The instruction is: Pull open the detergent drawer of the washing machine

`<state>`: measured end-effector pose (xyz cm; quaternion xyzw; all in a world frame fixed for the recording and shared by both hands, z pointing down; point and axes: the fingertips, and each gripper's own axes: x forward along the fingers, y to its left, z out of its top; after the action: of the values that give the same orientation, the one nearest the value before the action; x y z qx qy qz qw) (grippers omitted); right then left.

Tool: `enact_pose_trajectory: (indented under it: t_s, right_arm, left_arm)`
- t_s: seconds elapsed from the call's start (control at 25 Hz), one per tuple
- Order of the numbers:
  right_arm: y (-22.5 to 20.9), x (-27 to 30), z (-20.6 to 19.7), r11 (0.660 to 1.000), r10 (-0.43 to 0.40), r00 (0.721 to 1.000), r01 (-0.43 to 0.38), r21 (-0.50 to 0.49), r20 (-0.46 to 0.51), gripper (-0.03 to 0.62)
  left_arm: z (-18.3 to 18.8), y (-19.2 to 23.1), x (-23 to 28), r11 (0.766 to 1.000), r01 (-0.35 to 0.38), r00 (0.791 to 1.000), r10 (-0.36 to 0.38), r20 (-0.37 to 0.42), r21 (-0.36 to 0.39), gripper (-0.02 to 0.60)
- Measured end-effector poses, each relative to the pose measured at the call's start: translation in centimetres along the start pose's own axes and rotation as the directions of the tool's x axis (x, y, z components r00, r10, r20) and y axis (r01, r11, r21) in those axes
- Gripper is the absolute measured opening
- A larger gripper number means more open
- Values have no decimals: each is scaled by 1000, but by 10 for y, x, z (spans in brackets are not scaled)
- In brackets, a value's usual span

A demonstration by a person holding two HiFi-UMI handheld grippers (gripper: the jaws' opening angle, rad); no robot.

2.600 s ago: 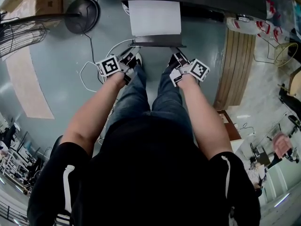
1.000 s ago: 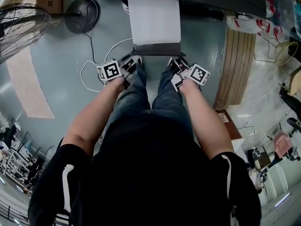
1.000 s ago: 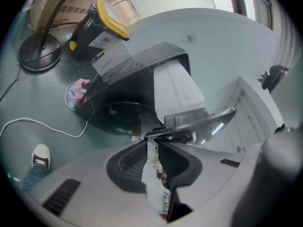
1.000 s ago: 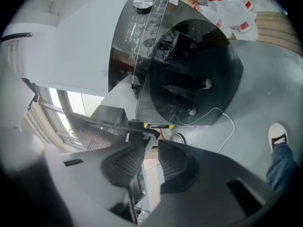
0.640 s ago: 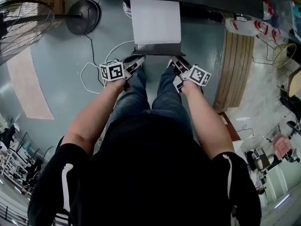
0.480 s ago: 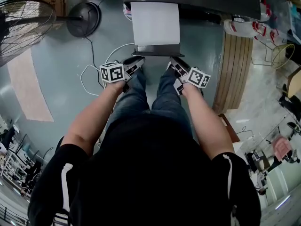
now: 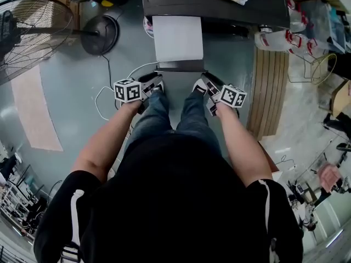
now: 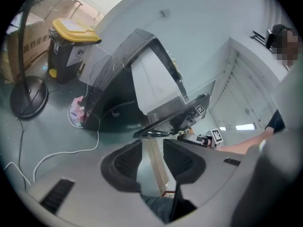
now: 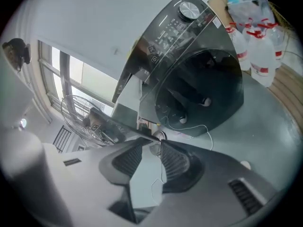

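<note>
Head view, looking down: the washing machine (image 7: 219, 4) sits at the top, its white detergent drawer (image 7: 177, 37) pulled well out toward the person; the pull looks done, with only backing the hands away left. The left gripper (image 7: 153, 84) and right gripper (image 7: 204, 85) hang just beside the drawer's dark front, one near each corner; their fingers (image 8: 124, 161) have just been opening and stand apart, gripping nothing. Only the right gripper view shows the machine's face: the control dial (image 9: 189, 9) and round door (image 9: 203, 89); the left gripper view shows the drawer from the side, jutting from the machine.
</note>
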<state>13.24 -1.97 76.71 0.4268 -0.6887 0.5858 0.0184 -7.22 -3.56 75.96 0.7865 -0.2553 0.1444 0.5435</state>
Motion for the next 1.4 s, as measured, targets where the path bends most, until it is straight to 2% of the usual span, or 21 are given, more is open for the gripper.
enact_pose_trajectory:
  t_s: [0.24,0.64,0.88,1.4]
  right_arm:
    - [5,-12,18,999,-29,999,30,-37,32,124]
    - [13,-43,62,988,-92,989,106,-115,117,115]
    - [24,-55,96,968,-116,977,151,-199,180,107]
    - [90,-72,129,926,-81,970,159,-344,230,92]
  left_arm:
    - [10,-1,-19,1000,-15,1000,14,11,24,146]
    - [46,7,-59,995,-86,992,81,101,47,144]
    - [76,-4,-73,993,-97,983,83,166,74,143]
    - [145,-39,-103,966,-129,960,64,274,225,141]
